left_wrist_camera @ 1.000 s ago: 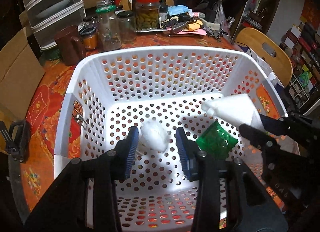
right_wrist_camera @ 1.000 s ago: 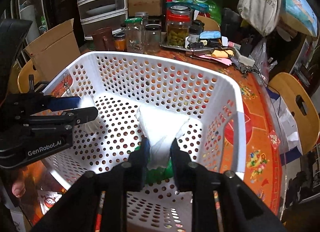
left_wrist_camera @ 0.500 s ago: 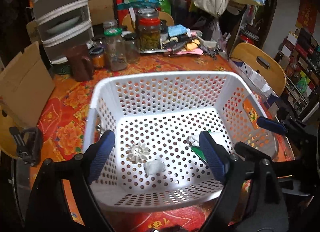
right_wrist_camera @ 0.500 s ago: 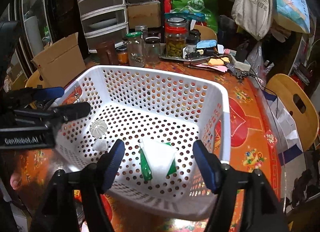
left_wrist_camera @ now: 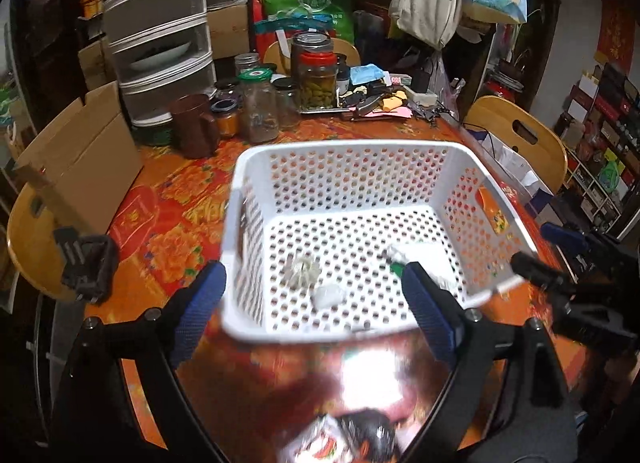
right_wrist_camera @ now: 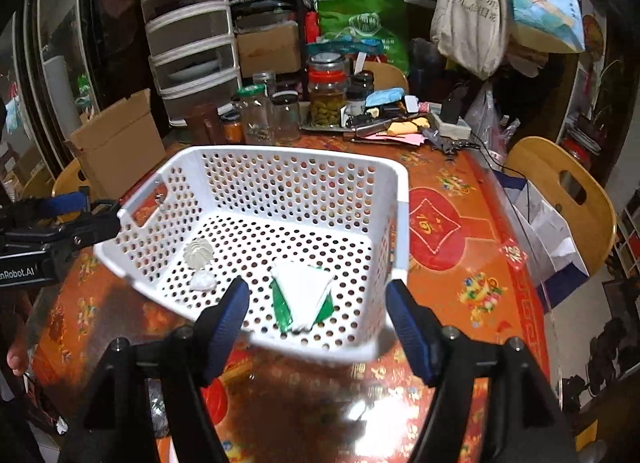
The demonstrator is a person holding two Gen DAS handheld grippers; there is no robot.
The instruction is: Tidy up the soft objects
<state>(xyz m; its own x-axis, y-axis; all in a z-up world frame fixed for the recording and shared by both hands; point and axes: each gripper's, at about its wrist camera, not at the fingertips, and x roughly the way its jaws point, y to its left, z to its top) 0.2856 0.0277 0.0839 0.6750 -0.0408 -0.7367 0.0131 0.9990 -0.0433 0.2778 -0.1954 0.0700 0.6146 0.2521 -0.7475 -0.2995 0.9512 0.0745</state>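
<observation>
At the centre of both views: a white perforated basket [left_wrist_camera: 348, 167] sits on the red and orange patterned table [left_wrist_camera: 168, 199].
Left gripper [left_wrist_camera: 316, 309]: at the bottom of the left wrist view, its blue-padded jaws stand wide apart with nothing between the pads; they frame the near part of the basket.
Right gripper [right_wrist_camera: 318, 317]: at the bottom of the right wrist view, jaws likewise spread and holding nothing.
Basket floor, left part: a small white fluffy lump [right_wrist_camera: 203, 282] lies just beside a pale ribbed disc [right_wrist_camera: 198, 252].
Basket floor, right part: a folded white cloth [right_wrist_camera: 302, 293] lies on top of a green packet [right_wrist_camera: 282, 311].
Upper centre, behind the basket: glass jars [left_wrist_camera: 260, 107], one with a red lid.
Left edge: a cardboard box [left_wrist_camera: 80, 159].
Right edge: a wooden chair [right_wrist_camera: 560, 187].
</observation>
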